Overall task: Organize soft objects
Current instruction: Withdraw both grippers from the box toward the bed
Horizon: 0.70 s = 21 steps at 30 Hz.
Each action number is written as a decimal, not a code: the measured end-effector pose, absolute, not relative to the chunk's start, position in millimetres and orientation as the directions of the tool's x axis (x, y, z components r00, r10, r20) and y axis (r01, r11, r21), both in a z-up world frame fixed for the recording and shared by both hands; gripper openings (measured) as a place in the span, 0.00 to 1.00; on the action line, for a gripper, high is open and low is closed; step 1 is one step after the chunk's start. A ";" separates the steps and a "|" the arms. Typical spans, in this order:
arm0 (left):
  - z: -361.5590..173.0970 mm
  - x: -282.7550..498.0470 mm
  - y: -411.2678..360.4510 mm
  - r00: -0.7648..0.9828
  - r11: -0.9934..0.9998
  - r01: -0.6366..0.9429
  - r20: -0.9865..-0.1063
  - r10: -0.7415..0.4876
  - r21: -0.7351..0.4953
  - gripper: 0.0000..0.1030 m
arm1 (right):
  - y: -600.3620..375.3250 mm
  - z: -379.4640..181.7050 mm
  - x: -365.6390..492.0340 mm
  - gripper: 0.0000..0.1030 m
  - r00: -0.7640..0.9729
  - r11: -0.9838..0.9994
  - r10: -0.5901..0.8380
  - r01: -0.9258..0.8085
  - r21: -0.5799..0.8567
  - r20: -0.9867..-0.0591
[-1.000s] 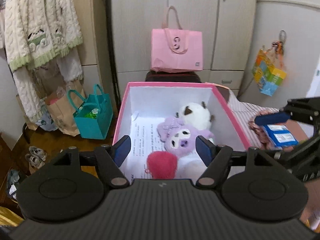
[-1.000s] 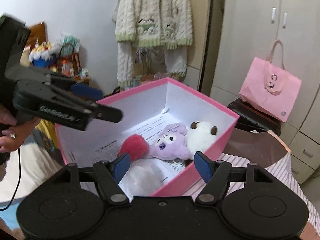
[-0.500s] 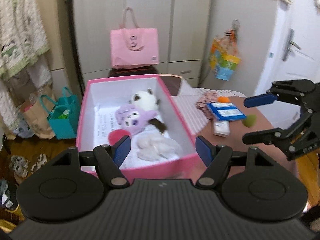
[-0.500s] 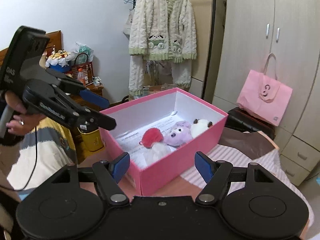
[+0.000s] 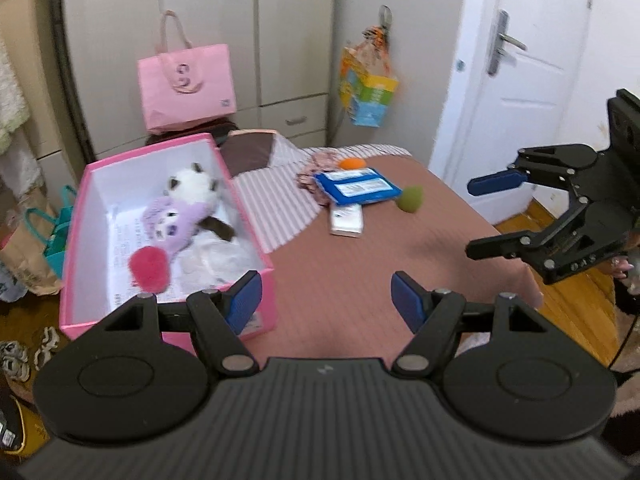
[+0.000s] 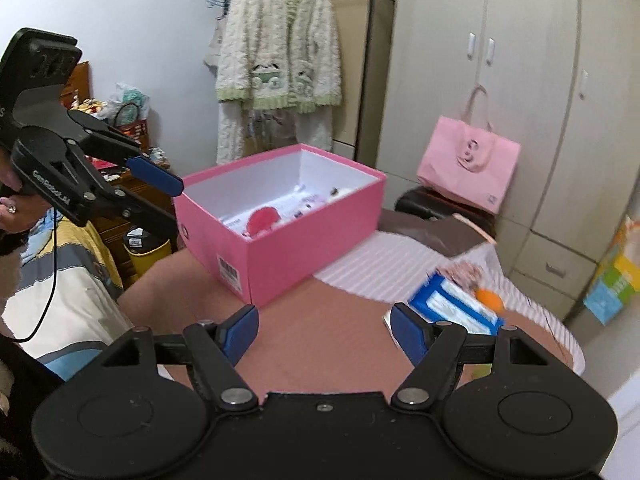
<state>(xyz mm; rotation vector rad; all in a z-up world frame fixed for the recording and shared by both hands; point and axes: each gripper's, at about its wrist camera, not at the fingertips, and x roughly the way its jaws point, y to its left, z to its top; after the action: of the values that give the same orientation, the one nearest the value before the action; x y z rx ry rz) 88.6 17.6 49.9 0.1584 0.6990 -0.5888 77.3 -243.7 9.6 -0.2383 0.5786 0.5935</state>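
A pink box stands at the table's left and holds a white-and-black plush, a purple plush, a red fluffy ball and a white soft item. The box also shows in the right wrist view. On the table lie a green sponge, an orange sponge and a blue packet. My left gripper is open and empty over the table by the box's near corner. My right gripper is open and empty, well right of the box.
A white packet and a floral pouch lie beside the blue packet. A striped cloth covers the table's far side. A pink bag stands before the wardrobe. A teal bag is on the floor at left.
Both grippers have pulled back and away from the box, and my left view has swung right, so the table with the sponges and packets now shows. Both stay open and empty.
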 end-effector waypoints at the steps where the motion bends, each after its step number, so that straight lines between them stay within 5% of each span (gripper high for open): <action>1: 47.9 88.0 12.5 0.601 0.813 0.580 -0.646 -0.470 -0.052 0.69 | -248.4 6.2 75.7 0.74 0.680 0.814 0.452 -0.580 -0.045 -0.577; 21: -1.2 127.7 -67.1 0.502 0.743 0.659 -0.670 -0.547 -0.113 0.67 | -311.2 -56.3 101.3 0.75 0.694 0.876 0.388 -0.483 0.008 -0.607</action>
<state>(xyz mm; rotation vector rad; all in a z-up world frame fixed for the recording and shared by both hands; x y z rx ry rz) 127.7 -67.1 -1.2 0.1648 0.7467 -0.7327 101.3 -311.2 -56.3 -0.1571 0.6398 0.4886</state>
